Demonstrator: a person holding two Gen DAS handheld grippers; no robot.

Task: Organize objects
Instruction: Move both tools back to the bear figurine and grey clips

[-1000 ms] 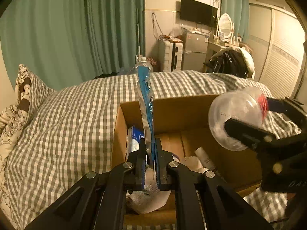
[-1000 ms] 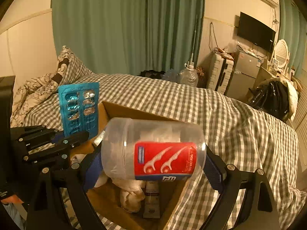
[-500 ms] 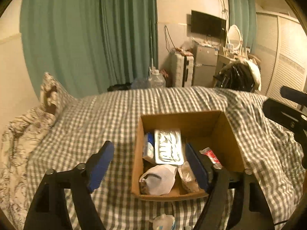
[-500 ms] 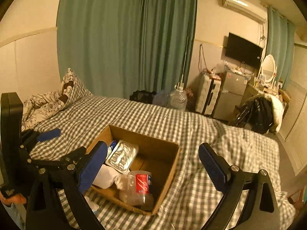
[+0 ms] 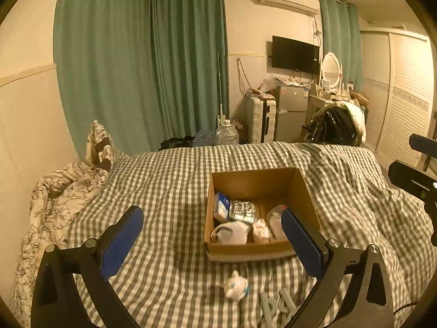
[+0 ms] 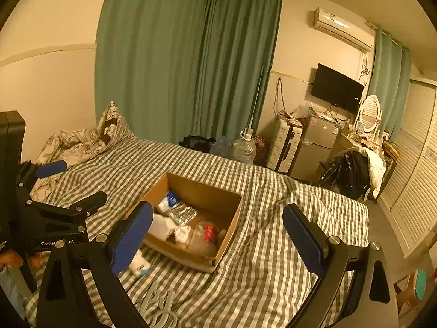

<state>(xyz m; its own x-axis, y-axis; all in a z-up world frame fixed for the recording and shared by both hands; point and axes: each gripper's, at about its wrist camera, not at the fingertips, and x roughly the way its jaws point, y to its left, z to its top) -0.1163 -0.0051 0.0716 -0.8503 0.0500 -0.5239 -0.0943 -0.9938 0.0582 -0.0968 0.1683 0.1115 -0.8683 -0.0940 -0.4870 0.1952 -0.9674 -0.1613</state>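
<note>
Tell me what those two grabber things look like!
Both are black frames shaped like a wide V. The left gripper and right gripper each have two fingers tipped with flat blue pads, fastened with round silver bolts. The left one's side, seen from the right camera, carries white lettering that is partly hidden.

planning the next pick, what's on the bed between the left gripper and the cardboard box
In the left wrist view, a small white bottle and pale scissors lie on the checked bedcover between the open left gripper and the cardboard box.
</note>
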